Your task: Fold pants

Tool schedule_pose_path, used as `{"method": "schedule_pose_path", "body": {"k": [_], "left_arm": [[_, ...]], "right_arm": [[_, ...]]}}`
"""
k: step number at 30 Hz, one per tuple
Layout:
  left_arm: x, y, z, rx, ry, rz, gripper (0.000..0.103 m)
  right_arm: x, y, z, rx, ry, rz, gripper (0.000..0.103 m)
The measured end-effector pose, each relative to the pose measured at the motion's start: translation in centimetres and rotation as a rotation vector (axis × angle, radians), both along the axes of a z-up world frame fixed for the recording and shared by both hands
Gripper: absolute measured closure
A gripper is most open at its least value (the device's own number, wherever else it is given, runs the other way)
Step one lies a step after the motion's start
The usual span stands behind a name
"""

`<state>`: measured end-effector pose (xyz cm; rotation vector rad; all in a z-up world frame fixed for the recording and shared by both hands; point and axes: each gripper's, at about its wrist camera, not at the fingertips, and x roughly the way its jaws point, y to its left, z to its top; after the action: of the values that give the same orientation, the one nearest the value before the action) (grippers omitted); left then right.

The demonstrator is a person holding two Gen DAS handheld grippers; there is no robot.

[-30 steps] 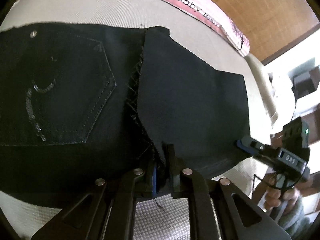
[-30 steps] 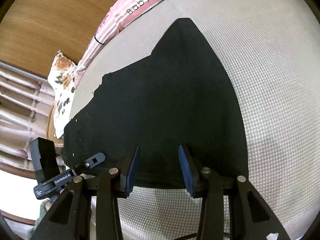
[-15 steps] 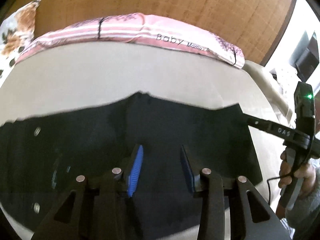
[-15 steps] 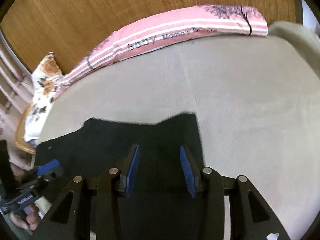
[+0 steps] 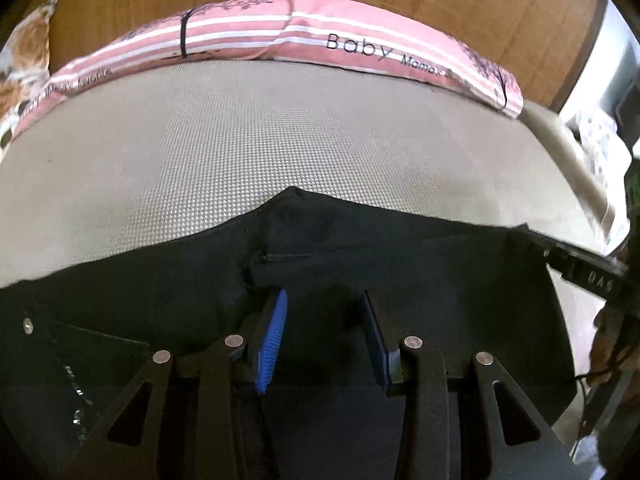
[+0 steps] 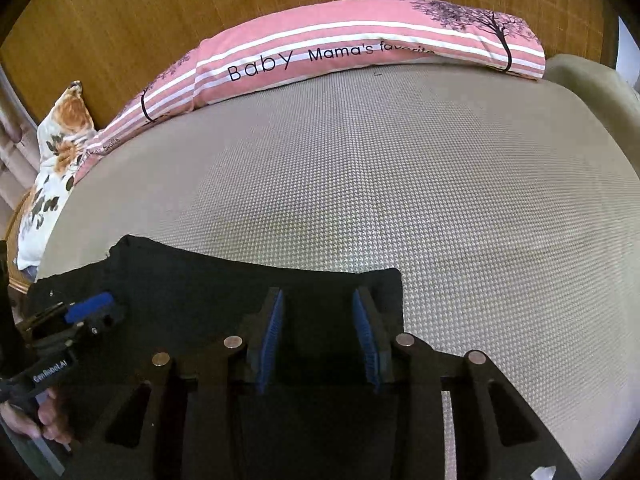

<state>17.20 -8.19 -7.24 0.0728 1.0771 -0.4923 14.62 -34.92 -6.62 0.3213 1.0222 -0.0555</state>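
Black pants (image 5: pixel 400 264) lie folded flat on a beige mattress (image 5: pixel 280 144). A back pocket with a rivet shows at the left of the left wrist view. My left gripper (image 5: pixel 324 320) is open and empty above the pants, near the crotch seam. My right gripper (image 6: pixel 319 316) is open and empty above the right end of the pants (image 6: pixel 224 288). Each gripper shows at the edge of the other's view: the right gripper (image 5: pixel 580 272) and the left gripper (image 6: pixel 84 312).
A long pink striped pillow (image 6: pixel 360 52) lies along the far edge of the mattress (image 6: pixel 440 200) against a wooden headboard (image 6: pixel 160 8). A floral cushion (image 6: pixel 56 148) sits at the far left. The mattress edge drops off at the right.
My left gripper has let go of the pants' edge and opened. Both grippers have lifted and tilted up from the cloth, so the pillow and headboard now show.
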Motion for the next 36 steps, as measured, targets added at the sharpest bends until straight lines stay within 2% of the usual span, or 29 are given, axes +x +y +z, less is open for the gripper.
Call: {"method": "schedule_pose_path", "body": {"k": [5,10,15,17,19,23,27,33,36], "left_arm": [[-3.6,1.2,1.6,-0.021,-0.009,-0.052,0.063],[-8.3,2.7,1.8,-0.022,0.0,-0.111,0.063],[-11.4,3.8,0.4,-0.009,0.031,-0.113,0.063],[-12.1,4.3,0.3,-0.021,0.0,-0.106,0.063],[-12.0,4.3,0.5,-0.024,0.006,-0.092,0.063],[-12.1,5.9,1.6,-0.053,0.012,-0.019,0.063],[-12.7,10.2,3.3,-0.12,-0.01,0.111,0.062],[-14.0,19.3,5.2,-0.199,-0.042,0.386,0.06],[-14.6,22.6,5.1,-0.252,-0.028,0.482,0.06]], "right_arm": [[-2.6,0.6,1.5,0.022,-0.01,0.019,0.069],[-6.9,1.0,0.9,0.033,0.034,0.036,0.069],[-11.2,1.4,0.3,0.056,0.064,0.033,0.069],[-12.3,1.9,0.2,0.061,0.073,0.036,0.068],[-13.2,2.5,0.2,0.053,0.071,0.042,0.065],[-13.3,4.0,0.5,0.026,0.068,0.063,0.063],[-12.8,6.2,0.5,0.053,0.069,0.12,0.063],[-11.2,12.0,0.1,0.064,0.075,0.256,0.063],[-10.4,15.2,0.0,0.073,0.082,0.319,0.063]]}}
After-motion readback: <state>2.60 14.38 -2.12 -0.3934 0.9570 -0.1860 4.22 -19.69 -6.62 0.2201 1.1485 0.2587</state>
